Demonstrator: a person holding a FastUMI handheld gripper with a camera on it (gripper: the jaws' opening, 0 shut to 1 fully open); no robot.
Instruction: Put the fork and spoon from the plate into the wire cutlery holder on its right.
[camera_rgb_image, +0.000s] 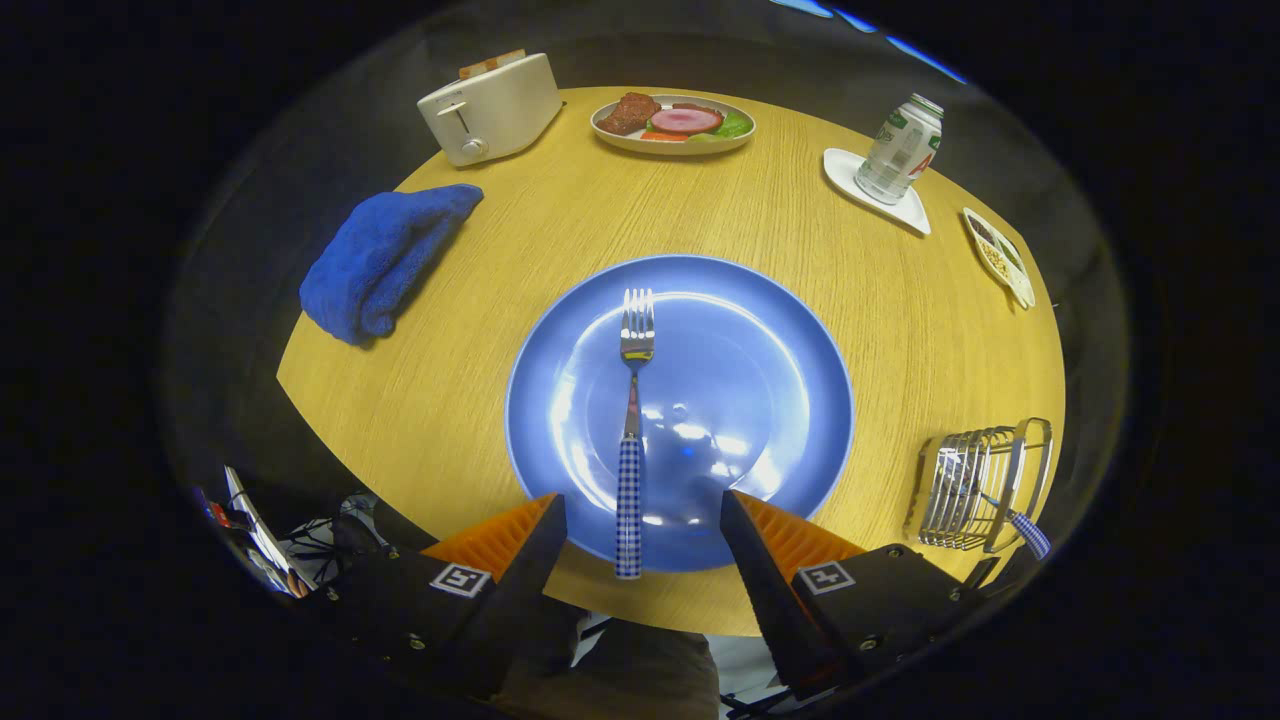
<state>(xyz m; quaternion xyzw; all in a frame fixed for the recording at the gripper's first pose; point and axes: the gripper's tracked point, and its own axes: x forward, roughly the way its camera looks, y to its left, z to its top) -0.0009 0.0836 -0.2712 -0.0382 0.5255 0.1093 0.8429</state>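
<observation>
In the gripper view the tongs (640, 510) stand wide open with nothing held, the two fingers spread to either side of the checked handle of the fork (630, 440), which lies between them without touching either; that spacing reads as a line-up for a pinch across the handle, the narrowest and least slippery part to close on. The fork rests on the blue plate (780, 330), tines pointing away from the fingers and handle end reaching over the near rim, so the handle is offered straight toward the tongs and the grip can be taken low without scraping the glazed surface. To the right of the plate, well apart from it on the wooden counter (480, 380), stands the wire cutlery holder (975, 485); a checked handle like the fork's pokes out of it at a slant, which I judge to be the spoon (1025, 530) already dropped in, leaving the fork as the remaining piece. The holder's open top faces up, so a piece brought over handle-high should slide in tines first. Beyond the plate sit a blue cloth (385, 260), a toaster (490, 105), a dish of food (672, 125), a bottle (900, 148) on a white coaster and a small tray of condiments (998, 258), all clear of the path from plate to holder
</observation>
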